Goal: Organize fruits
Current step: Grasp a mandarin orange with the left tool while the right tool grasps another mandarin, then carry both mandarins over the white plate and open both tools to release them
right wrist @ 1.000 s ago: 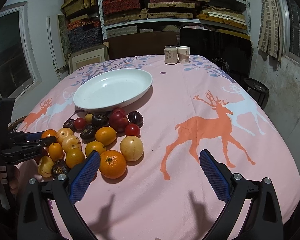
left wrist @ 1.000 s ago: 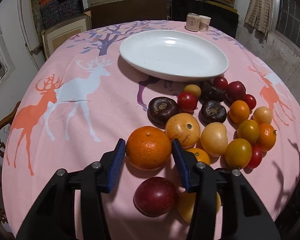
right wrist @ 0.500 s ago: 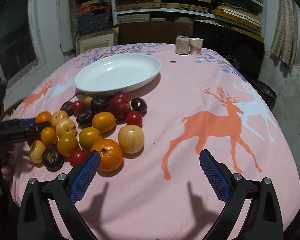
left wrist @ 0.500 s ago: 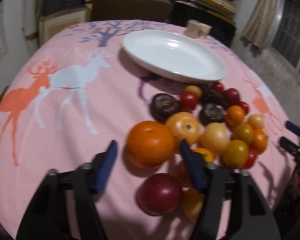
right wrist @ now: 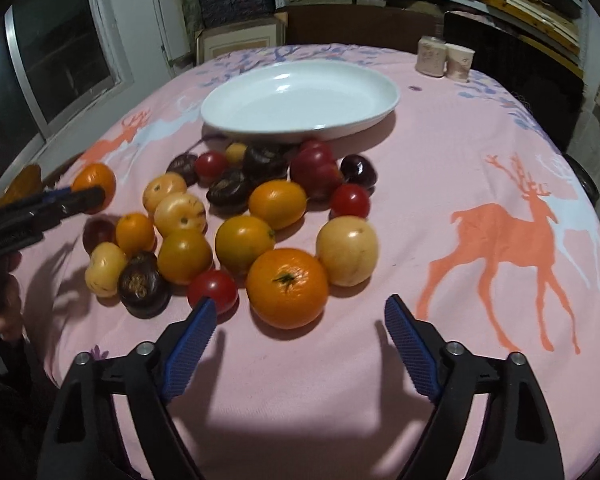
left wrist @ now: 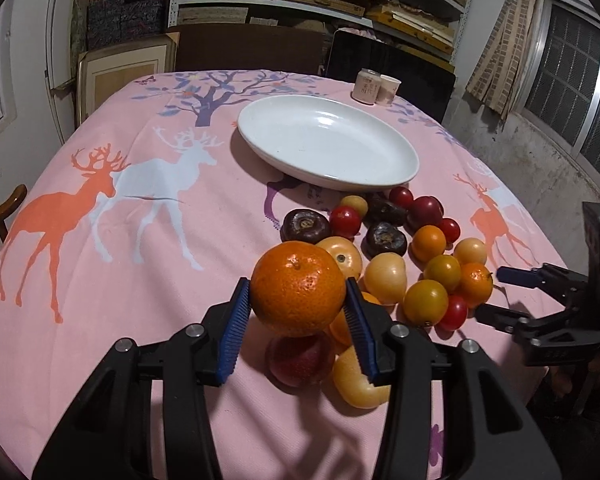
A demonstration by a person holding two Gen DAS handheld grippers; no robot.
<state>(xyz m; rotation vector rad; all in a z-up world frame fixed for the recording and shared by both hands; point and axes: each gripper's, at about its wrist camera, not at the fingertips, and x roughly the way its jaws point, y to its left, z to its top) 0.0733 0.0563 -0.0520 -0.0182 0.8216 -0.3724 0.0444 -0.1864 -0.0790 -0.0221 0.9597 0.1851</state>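
My left camera looks down along my fingers from close over the near edge of the fruit pile, facing the plate and the shelves behind. My right camera sits just as low at the pile's other side, tilted more steeply, facing the same way. Both views share the pile, plate, two cups and the cloth; each catches the other gripper at its edge.

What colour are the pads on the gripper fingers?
Blue, with a ribbed texture, on black fingers. The pads show best in the right wrist view.
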